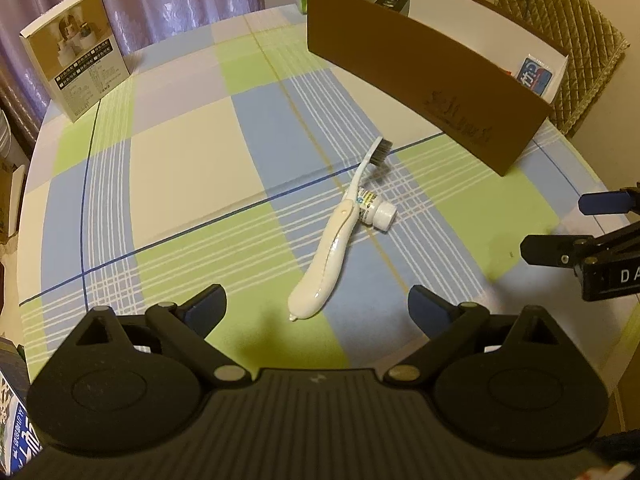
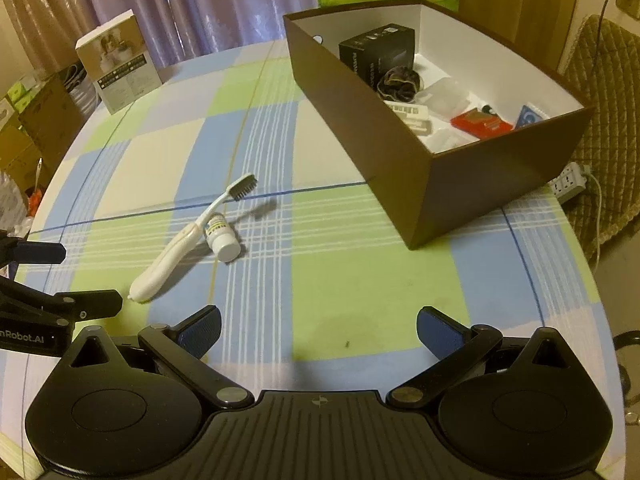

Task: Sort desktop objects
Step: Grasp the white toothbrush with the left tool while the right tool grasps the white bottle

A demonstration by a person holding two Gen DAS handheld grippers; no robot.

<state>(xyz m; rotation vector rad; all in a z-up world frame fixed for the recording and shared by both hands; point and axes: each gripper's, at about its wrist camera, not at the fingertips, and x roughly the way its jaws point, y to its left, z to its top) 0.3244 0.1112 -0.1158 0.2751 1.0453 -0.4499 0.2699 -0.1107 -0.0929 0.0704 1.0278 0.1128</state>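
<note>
Your white toothbrush (image 1: pixel 334 236) lies on the checked table (image 1: pixel 180 168), its neck resting across a small white-capped bottle (image 1: pixel 376 211) that touches it. Beyond the toothbrush stands the brown box (image 2: pixel 420 184), already holding several items. Your left gripper (image 1: pixel 316 308) hovers just short of the toothbrush handle, jaws wide apart; your right gripper (image 2: pixel 318 330) is likewise spread and empty.

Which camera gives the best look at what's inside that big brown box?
The right wrist view: it looks down into the open brown cardboard box, showing the black carton and small packets. The left wrist view shows mostly its outer wall.
</note>
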